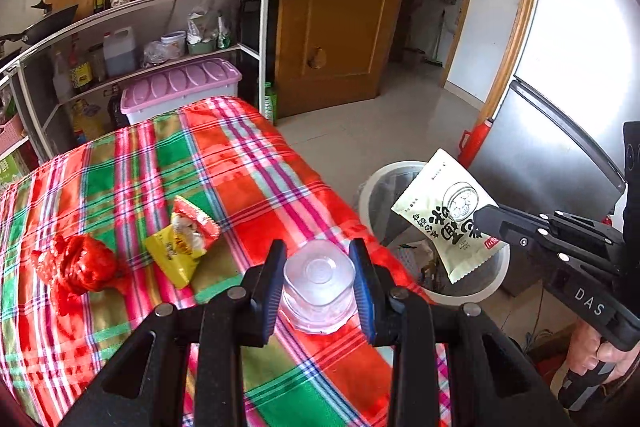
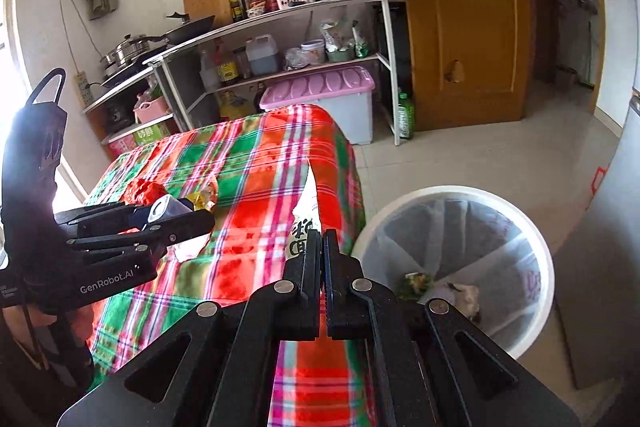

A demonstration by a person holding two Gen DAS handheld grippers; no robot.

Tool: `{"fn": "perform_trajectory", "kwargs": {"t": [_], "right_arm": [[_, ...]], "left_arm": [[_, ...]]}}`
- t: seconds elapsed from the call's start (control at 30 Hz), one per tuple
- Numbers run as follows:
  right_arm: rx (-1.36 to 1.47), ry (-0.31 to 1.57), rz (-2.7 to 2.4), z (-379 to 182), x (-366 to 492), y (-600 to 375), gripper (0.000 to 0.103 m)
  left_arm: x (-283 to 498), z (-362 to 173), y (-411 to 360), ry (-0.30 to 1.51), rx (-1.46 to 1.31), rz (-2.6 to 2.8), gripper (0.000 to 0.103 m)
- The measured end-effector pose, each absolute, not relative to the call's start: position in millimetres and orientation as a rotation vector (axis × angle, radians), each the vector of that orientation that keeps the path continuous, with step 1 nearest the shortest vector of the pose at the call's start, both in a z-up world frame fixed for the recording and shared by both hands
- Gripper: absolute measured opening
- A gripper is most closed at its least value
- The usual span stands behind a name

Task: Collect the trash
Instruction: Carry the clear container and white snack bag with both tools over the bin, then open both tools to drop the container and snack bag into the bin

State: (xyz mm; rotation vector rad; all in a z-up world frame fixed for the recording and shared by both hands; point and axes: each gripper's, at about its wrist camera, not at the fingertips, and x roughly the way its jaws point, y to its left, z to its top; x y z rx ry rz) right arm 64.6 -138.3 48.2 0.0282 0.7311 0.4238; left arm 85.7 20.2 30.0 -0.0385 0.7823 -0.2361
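While both pieces of trash are held clear of the plaid-covered table [image 1: 248, 167], the white bin [image 2: 536, 239] lined with a bag stands on the floor just beside the table's corner, some scraps already lying in it. A pale green snack packet [image 1: 448, 215] is pinched flat by its lower edge in the fully closed right gripper [image 2: 322, 239] and hangs over the bin's mouth in the left wrist view. A small clear plastic cup [image 1: 318, 283] is clamped bottom-forward in the narrowly set left gripper [image 1: 320, 267], over the table's near edge. To do the drop well, the packet should be brought squarely over the liner before release, and the cup carried past the rim, since it would probably roll if dropped short. A crumpled red wrapper [image 1: 78, 263] and a yellow packet [image 1: 180, 251] are left lying on the cloth.
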Motion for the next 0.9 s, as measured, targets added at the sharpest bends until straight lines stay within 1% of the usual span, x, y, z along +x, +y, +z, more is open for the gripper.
{"fn": "perform_trajectory", "kwargs": {"t": [0.3,0.53,0.9], "right_arm": [[0.059,0.748,0.275,41.2,65.8,-205.2,0.001],[0.09,0.786,0.2,25.4,75.5,-243.2,0.001],[0.084,0.844,0.134,-4.3,91.1,-265.7,0.001]], "left_arm": [[109.9,25.4,-47.8,0.811,-0.003,-0.347,0.034],[123.9,8.2,-95.1,0.858,0.045,-0.395,0.034],[135.4,-12.7,-116.2,0.89,0.095,-0.331,0.034]]}}
